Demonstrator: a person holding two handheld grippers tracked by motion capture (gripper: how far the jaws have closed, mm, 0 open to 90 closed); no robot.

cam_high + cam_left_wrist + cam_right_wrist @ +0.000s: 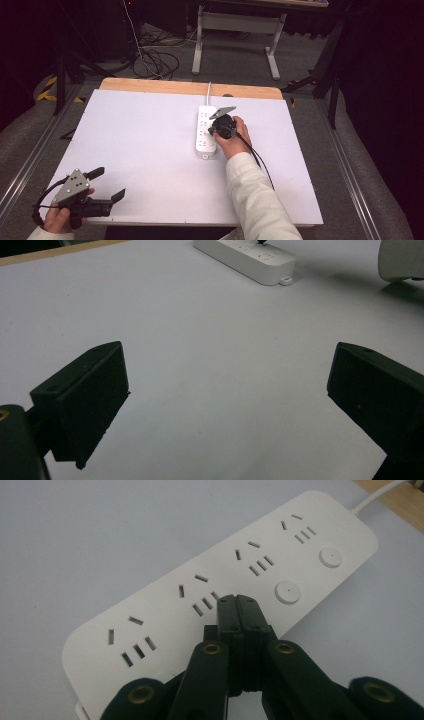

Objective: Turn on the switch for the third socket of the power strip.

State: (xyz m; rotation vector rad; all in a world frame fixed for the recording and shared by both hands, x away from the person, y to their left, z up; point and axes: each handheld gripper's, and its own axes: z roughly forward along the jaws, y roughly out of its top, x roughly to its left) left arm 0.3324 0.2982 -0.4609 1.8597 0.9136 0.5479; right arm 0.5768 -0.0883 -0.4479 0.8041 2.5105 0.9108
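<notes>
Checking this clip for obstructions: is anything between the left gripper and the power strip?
Nothing visible. The left gripper, jaws open, sits at the table's near left corner; only bare white tabletop lies between it and the power strip. The right gripper is above the strip.

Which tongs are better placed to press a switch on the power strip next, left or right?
Right. The right tongs are shut and poised directly over the power strip, tips beside its round buttons. The left tongs sit open near the table's near-left corner, far from the strip.
</notes>
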